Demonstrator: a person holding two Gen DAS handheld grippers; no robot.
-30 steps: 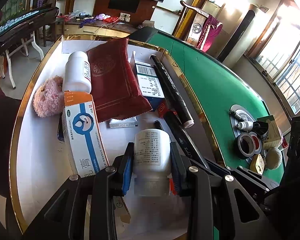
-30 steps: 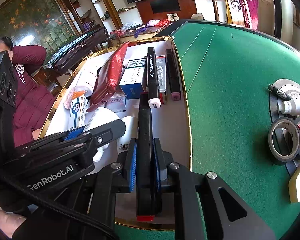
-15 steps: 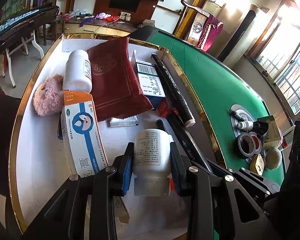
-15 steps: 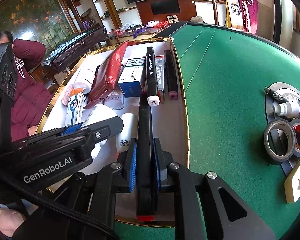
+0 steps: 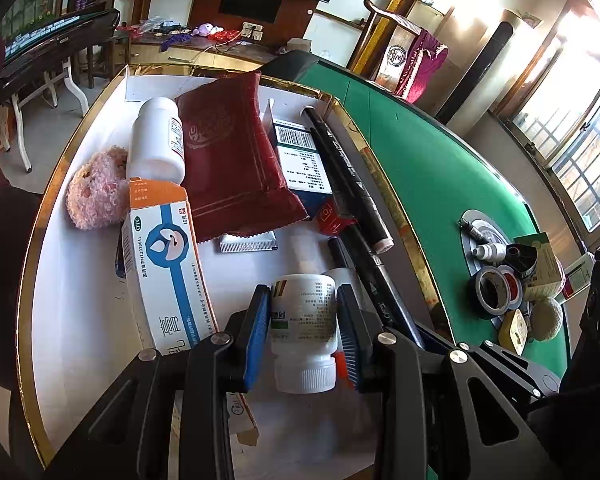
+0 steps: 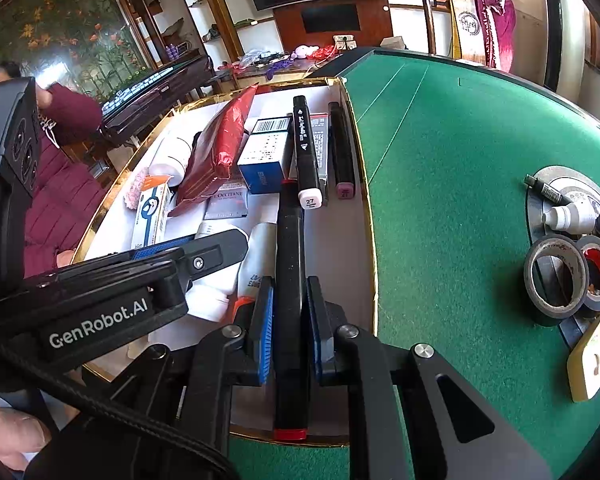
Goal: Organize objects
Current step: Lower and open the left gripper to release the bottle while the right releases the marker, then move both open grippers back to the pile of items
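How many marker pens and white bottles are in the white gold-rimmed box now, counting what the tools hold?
Black marker pens: 3 (black red-ended marker in right tool, white-capped marker, pink-capped marker)
White plastic bottles: 2 (small white bottle in left tool, tall white bottle)
White orange-ended container, kind unclear: 1
Total: 6

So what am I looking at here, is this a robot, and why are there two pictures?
No robot: a person holds a two-fingered tool in each hand, each carrying a wide-angle camera that looks along its fingers. That gives one picture per hand. The left tool is shut on a small white pill bottle. The right tool is shut on a black marker. Both are over a white gold-rimmed tray on a green table. In the tray lie a medicine box, a dark red pouch and more markers.
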